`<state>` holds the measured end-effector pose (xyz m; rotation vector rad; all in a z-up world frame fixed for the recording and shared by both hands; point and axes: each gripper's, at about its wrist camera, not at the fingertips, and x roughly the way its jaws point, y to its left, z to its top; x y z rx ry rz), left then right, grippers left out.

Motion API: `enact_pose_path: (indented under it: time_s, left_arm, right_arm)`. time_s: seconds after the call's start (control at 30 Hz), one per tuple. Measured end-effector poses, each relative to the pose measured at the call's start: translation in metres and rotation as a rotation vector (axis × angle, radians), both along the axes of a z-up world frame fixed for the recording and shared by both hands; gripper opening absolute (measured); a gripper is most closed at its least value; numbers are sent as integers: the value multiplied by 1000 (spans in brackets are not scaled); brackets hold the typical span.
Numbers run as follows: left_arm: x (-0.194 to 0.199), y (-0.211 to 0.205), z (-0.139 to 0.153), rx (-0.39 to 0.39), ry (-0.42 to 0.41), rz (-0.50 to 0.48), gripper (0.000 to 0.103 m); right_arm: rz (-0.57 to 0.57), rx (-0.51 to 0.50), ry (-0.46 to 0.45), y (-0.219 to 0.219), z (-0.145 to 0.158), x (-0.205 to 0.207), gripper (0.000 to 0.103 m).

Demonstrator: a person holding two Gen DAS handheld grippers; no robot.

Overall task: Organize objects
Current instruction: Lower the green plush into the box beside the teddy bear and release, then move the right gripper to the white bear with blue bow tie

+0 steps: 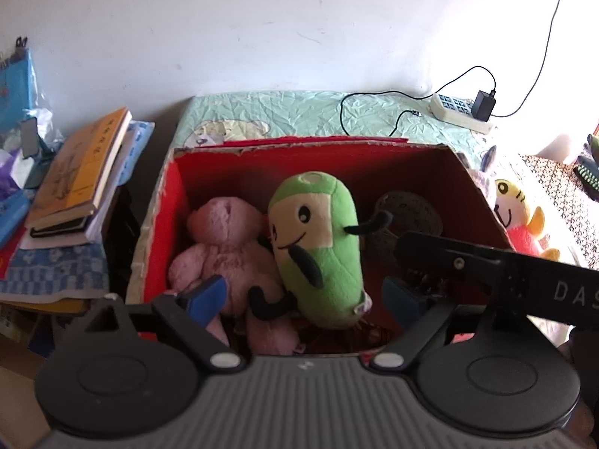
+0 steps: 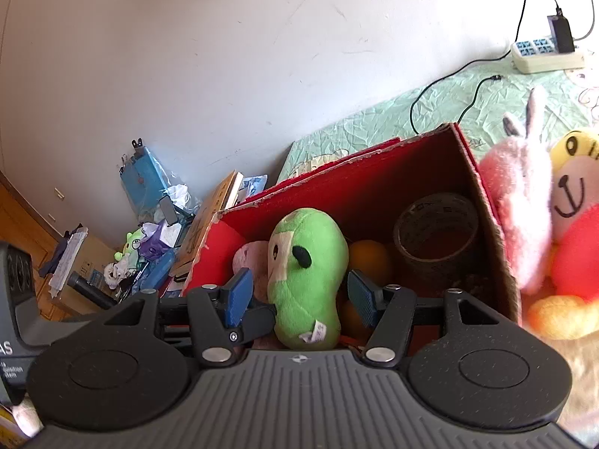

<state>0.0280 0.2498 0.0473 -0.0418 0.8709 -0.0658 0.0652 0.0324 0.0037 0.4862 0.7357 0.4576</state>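
Note:
A red-lined cardboard box [image 1: 299,149] stands on the bed and holds a green plush [image 1: 318,247], a pink plush [image 1: 224,247] and a tape roll [image 1: 408,213]. My left gripper [image 1: 303,299] hovers over the box's near edge, open wide, its blue pads clear of both plushes. In the right wrist view the green plush [image 2: 307,269] shows between the blue pads of my right gripper [image 2: 299,298], with a gap on each side, so that gripper is open. An orange ball [image 2: 370,258] lies behind the plush, beside the tape roll [image 2: 436,232].
A pink rabbit plush [image 2: 520,194] and a yellow-and-red plush [image 2: 572,224] lie just outside the box's right wall. A power strip [image 1: 460,112] with cable lies on the green sheet behind. Stacked books [image 1: 78,172] and clutter fill the left side.

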Motion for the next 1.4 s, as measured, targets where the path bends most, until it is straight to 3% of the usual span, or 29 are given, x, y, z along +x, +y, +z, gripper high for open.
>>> enact_pose_path:
  time_s: [0.33, 0.77, 1.23, 1.4]
  left_arm:
    - [-25, -44, 13, 60, -21, -19, 92]
    - [-44, -138, 9, 68, 4, -147, 92]
    - [-34, -247, -19, -35, 40, -370, 84]
    - [-14, -271, -51, -104, 124, -404, 73]
  right_arm:
    - [-10, 26, -61, -31, 10, -30, 60]
    - [-38, 40, -93, -110, 8, -66, 61]
    - [-220, 54, 20, -233, -34, -63, 60]
    - [-263, 17, 67, -260, -56, -50, 60]
